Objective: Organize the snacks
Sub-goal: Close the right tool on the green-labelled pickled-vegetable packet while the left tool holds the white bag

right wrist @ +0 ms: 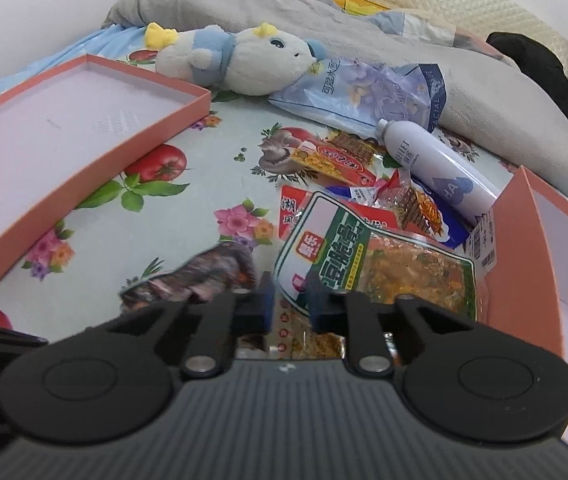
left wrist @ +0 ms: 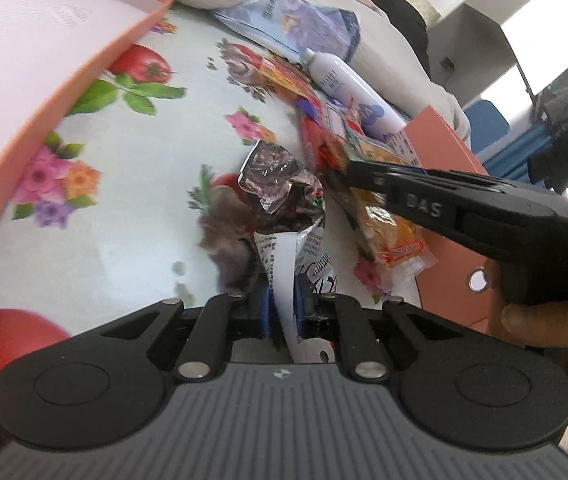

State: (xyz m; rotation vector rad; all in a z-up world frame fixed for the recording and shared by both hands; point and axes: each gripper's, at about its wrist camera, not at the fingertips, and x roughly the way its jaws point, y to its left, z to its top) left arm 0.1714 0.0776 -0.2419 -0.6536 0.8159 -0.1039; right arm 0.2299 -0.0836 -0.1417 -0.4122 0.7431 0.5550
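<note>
While your left gripper (left wrist: pixel 284 312) was clamped on the white tail of a dark crinkled snack packet (left wrist: pixel 284 200) lifted over the flowered cloth (left wrist: pixel 123 200), your right gripper (right wrist: pixel 288 300) pinched the near edge of a green-labelled snack pack (right wrist: pixel 376 264). That pack lay on the snack heap (right wrist: pixel 356 184) between the empty pink tray (right wrist: pixel 83 128) and the pink box (right wrist: pixel 524 260), with a white spray bottle (right wrist: pixel 436 168) just behind.
</note>
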